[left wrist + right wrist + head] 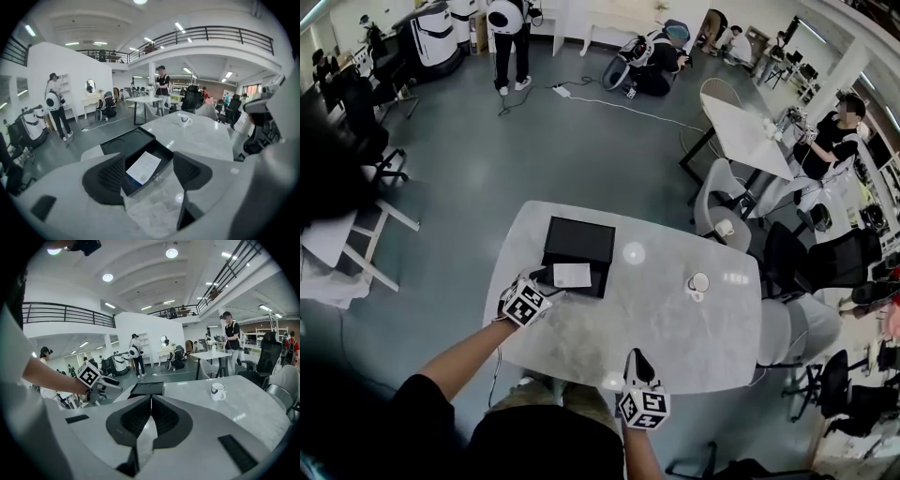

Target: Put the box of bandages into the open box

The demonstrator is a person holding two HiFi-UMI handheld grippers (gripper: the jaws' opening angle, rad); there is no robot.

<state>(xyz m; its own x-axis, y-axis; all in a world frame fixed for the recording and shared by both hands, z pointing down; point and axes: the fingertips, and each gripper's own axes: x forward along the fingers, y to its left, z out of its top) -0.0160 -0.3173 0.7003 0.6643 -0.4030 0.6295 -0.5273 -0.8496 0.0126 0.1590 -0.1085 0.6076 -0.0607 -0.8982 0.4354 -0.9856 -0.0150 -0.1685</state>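
Note:
The open black box (577, 242) lies on the white marble table (675, 342), its lid flat on the far side. A white box of bandages (572, 275) rests inside the box's near tray. My left gripper (546, 281) stands open at the tray's near left corner, with nothing held. In the left gripper view the bandage box (143, 167) shows in the tray (161, 151) beyond the open left gripper (149, 172). My right gripper (639, 361) is shut and empty over the table's near edge. The right gripper (150, 403) points toward the black box (147, 388).
A white mug (699, 282) stands on the table's right part, apart from the box. Chairs (722, 211) crowd the table's far right side. People and machines stand far off on the grey floor.

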